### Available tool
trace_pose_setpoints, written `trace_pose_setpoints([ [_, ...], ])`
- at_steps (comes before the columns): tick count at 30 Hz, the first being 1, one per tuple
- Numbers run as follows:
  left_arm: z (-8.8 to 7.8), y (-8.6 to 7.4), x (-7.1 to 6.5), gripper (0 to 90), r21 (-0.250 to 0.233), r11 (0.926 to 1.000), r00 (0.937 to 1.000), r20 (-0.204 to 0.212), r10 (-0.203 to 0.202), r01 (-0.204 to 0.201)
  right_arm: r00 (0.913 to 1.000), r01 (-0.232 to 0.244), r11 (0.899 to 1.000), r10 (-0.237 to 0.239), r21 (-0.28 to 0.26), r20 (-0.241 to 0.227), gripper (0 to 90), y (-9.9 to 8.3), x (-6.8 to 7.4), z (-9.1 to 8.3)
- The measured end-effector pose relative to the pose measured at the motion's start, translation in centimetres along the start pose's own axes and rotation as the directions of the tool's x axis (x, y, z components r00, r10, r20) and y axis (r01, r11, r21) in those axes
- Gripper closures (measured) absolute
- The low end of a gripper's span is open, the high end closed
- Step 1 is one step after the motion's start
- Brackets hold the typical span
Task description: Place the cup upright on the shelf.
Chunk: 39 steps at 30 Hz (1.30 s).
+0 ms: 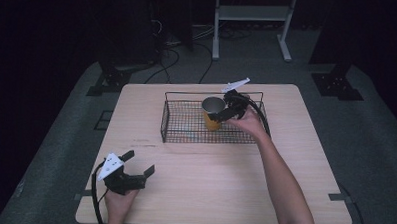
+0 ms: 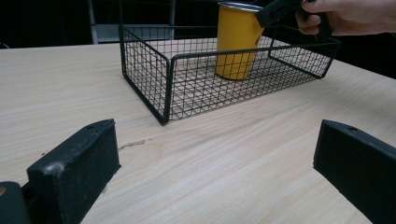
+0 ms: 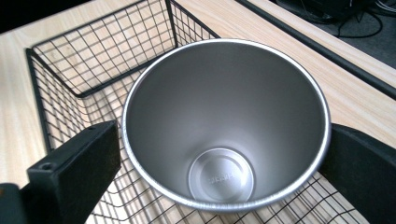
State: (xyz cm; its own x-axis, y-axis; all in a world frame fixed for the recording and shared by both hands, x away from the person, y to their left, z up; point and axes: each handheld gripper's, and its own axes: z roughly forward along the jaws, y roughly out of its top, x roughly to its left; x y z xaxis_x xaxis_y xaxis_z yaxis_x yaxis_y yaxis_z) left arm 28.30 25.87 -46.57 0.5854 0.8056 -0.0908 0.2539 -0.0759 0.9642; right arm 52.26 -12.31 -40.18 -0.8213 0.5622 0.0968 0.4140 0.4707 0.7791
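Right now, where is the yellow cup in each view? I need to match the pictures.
High view: yellow cup above centre, inside the wire basket, at the right gripper.
Left gripper view: top, right of centre, standing in the basket.
Right gripper view: centre, seen from above, steel inside, between the jaws.
Shared landmark: the basket.

No text, label, brand or number can be read anywhere. In the right gripper view, at the lower centre of the frame, the round steel bottom inside the cup (image 3: 221, 174) carries a short line of embossed marks, too small and blurred to make out. The yellow outside of the cup, seen in the left gripper view, is plain.
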Motion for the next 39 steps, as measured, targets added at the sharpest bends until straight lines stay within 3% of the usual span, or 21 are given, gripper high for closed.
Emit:
trace_pose_setpoints([
  [16,0.0,0.0,-0.1,0.0,0.000,1.0000,1.0000,0.005,0.006,-0.006,0.9999,0.003,0.999,-0.002,-0.053,0.015,0.0,-0.7,0.4,-3.3],
  [31,0.1,0.0,-0.2,0.0,0.005,0.9999,0.9999,0.003,0.011,-0.011,1.0000,-0.008,0.993,0.007,-0.121,-0.007,0.0,-1.6,0.4,-6.6],
  [39,0.1,0.0,-0.2,0.0,0.006,0.9999,0.9999,0.003,0.013,-0.013,0.9995,-0.019,0.992,0.015,-0.124,-0.028,0.0,-2.2,0.4,-7.7],
])
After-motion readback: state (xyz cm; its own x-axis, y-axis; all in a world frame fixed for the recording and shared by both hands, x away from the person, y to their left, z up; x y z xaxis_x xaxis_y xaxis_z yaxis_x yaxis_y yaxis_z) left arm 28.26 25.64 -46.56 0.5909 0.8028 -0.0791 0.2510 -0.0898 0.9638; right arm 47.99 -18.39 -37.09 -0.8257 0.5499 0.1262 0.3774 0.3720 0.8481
